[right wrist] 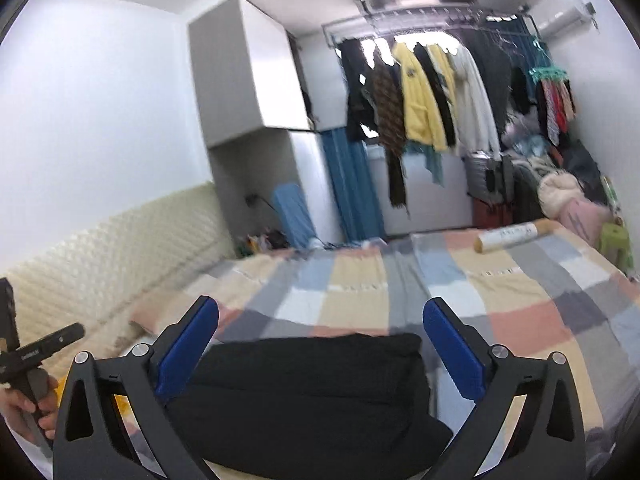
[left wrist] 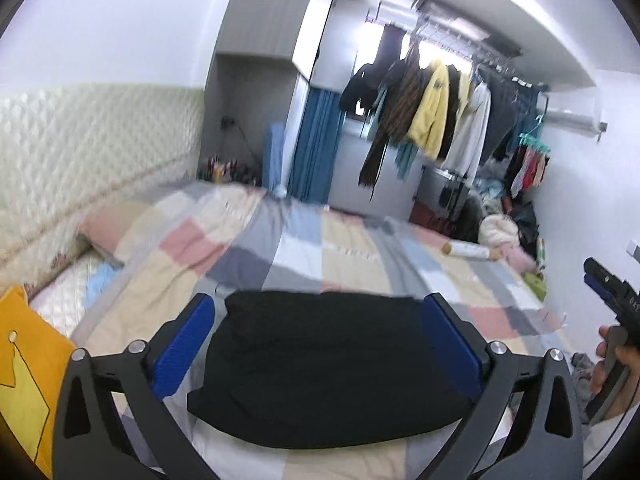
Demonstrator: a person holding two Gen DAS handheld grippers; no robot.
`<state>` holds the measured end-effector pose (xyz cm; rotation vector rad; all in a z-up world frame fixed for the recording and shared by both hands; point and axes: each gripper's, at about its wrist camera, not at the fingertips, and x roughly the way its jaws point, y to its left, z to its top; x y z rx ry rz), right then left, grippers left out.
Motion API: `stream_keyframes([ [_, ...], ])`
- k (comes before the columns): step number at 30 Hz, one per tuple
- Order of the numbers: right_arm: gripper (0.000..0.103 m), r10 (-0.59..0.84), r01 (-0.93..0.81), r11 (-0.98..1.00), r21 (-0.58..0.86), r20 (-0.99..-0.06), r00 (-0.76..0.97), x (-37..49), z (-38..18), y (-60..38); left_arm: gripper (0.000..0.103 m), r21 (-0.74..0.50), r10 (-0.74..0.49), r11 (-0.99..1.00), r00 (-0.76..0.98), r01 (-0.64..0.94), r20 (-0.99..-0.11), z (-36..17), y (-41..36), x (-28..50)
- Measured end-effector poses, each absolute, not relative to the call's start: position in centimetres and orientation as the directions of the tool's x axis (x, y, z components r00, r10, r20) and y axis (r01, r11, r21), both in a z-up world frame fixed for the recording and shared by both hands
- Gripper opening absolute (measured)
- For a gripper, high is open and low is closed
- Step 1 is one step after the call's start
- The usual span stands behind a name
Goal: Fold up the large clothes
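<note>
Covering the bed [left wrist: 360,256] is a checked quilt in pink, beige, blue and grey; a black garment [left wrist: 324,368] lies folded on it at the near edge, flat, roughly rectangular. Left gripper [left wrist: 320,344] is seen spread wide above the garment, blue pads [left wrist: 184,344] clear of the cloth, nothing pinched. Right gripper [right wrist: 320,348] is likewise spread wide, pads [right wrist: 452,348] apart from the garment [right wrist: 308,400], nothing between them. In the left view the right gripper [left wrist: 608,284] is caught at the right edge with a hand [left wrist: 612,364] on its handle; in the right view the left gripper [right wrist: 40,348] and its hand [right wrist: 32,408] are seen at the left edge.

A quilted cream headboard [left wrist: 96,140] runs along the left wall. A pink pillow [left wrist: 108,228] lies by it; a yellow cushion [left wrist: 24,368] sits at the near left. A paper roll [right wrist: 512,234] lies on the far right of the quilt, well apart from the garment. Grey-white cabinets [right wrist: 248,80] stand at the far left corner, with a blue curtain [right wrist: 352,184] beside them. Clothes on a rail [right wrist: 432,92] hang across the window: black, brown, yellow, white. A sock hanger [right wrist: 552,96] is seen at far right, an air conditioner [right wrist: 564,20] above it. A pile of clothes [right wrist: 560,184] sits beyond the bed's far right corner, a green stool [right wrist: 616,240] beside it. Background is motion-blurred; small items by the far left bed corner cannot be made out.
</note>
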<state>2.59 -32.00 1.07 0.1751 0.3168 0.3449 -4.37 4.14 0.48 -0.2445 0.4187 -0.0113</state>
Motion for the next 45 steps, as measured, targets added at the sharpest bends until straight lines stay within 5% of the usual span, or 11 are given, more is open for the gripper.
stream_keyframes([
  [14,0.103,0.402,-0.378,0.913,0.15,-0.186,0.897,-5.5,1.4,-28.4,0.103,-0.124,-0.064,0.992,0.94,0.024,-0.335,1.8,-0.8,-10.0],
  [45,0.103,0.297,-0.248,0.955,0.164,-0.462,0.836,-6.2,-10.0,-26.5,0.103,-0.154,-0.042,0.987,0.83,-0.053,-0.556,-7.8,-2.2,-9.8],
])
